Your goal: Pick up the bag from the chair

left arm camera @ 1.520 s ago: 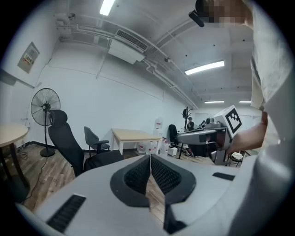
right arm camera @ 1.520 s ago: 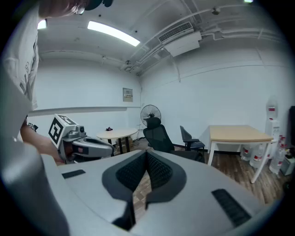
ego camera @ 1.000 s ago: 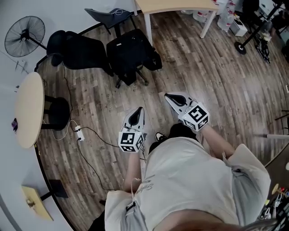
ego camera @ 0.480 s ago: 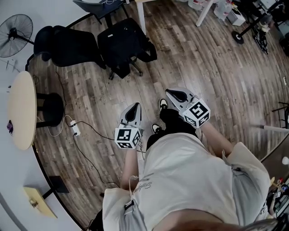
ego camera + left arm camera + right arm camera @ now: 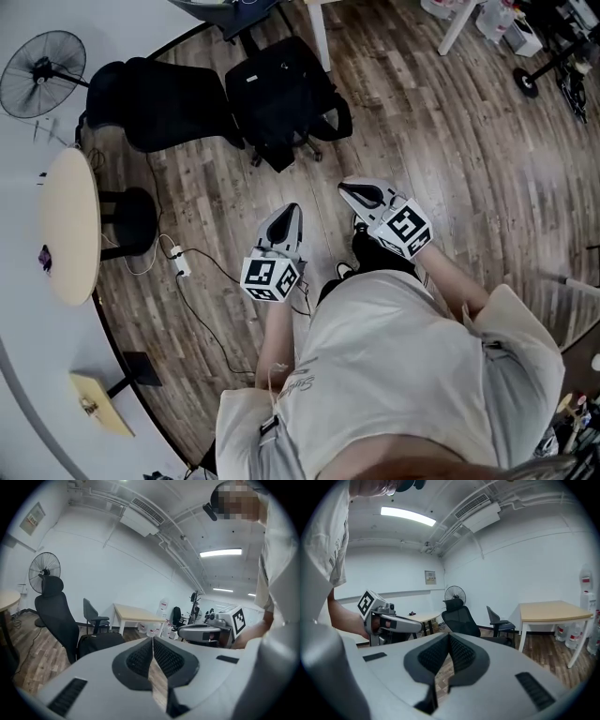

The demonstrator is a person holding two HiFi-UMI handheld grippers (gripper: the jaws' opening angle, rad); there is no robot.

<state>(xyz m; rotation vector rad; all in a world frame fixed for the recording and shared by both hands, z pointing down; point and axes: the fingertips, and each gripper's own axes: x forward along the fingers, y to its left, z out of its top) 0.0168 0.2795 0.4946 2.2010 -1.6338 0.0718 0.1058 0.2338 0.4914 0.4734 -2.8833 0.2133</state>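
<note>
The black bag (image 5: 279, 92) lies on the seat of a wheeled chair (image 5: 281, 155) on the wooden floor, far ahead of both grippers. The left gripper view shows the bag (image 5: 99, 644) low at the left, and in the right gripper view it (image 5: 499, 641) sits beside the black office chair. My left gripper (image 5: 293, 208) is held at waist height, shut and holding nothing, and it points towards the bag. My right gripper (image 5: 345, 188) is level with it on the right, also shut and holding nothing. The pads meet in both gripper views (image 5: 152, 640) (image 5: 449, 635).
A high-backed black office chair (image 5: 159, 89) stands left of the bag. A floor fan (image 5: 42, 61), a round table (image 5: 70, 225) and a black stool (image 5: 131, 220) line the left wall. A power strip with its cable (image 5: 178, 270) lies on the floor. A wooden table leg (image 5: 319, 37) stands behind the bag.
The head view has swung a little and the person's feet have shifted. Both grippers stay shut in front of the body, about as far from the bag as before.
</note>
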